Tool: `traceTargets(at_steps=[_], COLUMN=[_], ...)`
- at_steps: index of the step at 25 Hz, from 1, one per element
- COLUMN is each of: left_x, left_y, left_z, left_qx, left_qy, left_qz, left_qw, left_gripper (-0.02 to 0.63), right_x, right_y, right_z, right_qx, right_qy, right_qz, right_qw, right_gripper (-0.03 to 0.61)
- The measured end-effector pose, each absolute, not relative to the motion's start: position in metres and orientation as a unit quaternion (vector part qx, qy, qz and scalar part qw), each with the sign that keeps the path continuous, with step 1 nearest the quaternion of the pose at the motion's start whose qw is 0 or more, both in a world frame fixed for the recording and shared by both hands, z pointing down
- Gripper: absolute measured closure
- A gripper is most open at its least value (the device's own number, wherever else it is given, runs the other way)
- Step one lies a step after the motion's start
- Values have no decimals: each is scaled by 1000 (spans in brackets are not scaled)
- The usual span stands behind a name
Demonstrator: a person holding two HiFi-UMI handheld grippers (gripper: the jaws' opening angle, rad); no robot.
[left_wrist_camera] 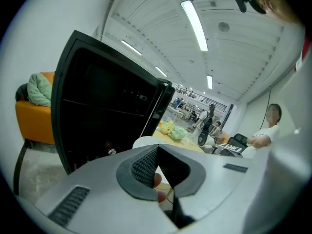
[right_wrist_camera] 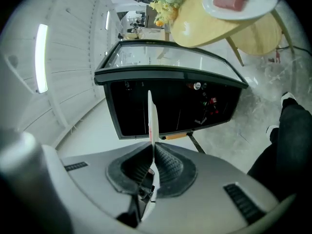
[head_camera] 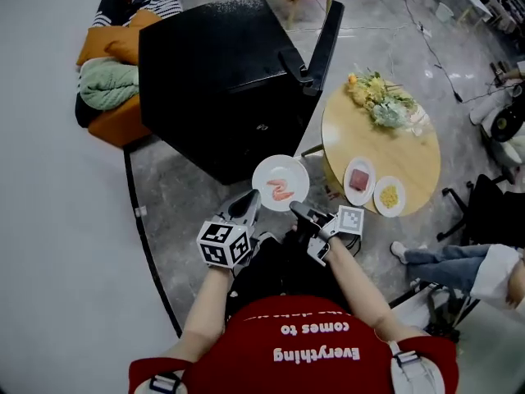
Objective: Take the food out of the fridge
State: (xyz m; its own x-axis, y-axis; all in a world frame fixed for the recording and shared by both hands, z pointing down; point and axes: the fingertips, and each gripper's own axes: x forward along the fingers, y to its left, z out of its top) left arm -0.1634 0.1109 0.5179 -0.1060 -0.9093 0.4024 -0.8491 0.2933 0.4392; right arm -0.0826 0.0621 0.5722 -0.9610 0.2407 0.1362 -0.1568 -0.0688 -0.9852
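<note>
A white plate point(head_camera: 266, 172) with pink shrimp point(head_camera: 280, 190) hangs in the air in front of the open black fridge point(head_camera: 213, 80). My right gripper point(head_camera: 297, 210) is shut on its near right rim. In the right gripper view the plate point(right_wrist_camera: 151, 113) stands edge-on, and that gripper point(right_wrist_camera: 151, 152) pinches it between its pads. My left gripper point(head_camera: 246, 206) sits just off the plate's near left edge, not gripping it. In the left gripper view the tips of this gripper point(left_wrist_camera: 157, 152) meet, and the plate point(left_wrist_camera: 143, 142) lies flat just beyond them.
The fridge door point(head_camera: 325, 43) stands open toward the round wooden table point(head_camera: 369, 142). On the table are a plate of red meat point(head_camera: 359, 179), a plate of corn point(head_camera: 389, 195) and flowers point(head_camera: 381, 98). An orange sofa point(head_camera: 115, 117) is behind the fridge. A seated person's legs point(head_camera: 443, 259) are at the right.
</note>
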Motion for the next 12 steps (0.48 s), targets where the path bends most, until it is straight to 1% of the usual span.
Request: traceTargets(at_steps=[6,12], left_x=[-125,-133], left_y=[93,65], left_z=[495,490], left_qx=[641,673], left_qy=[-700,-676], left_qz=[-23,-2], left_qw=[314,299], left_gripper=[616,616], right_x=[-27,-21], right_y=[45,22], right_z=[549,545], right_qx=[-19,6], right_qy=[-683,-682], right_qz=[720,728], right_qw=[120,67], right_gripper=[557,557])
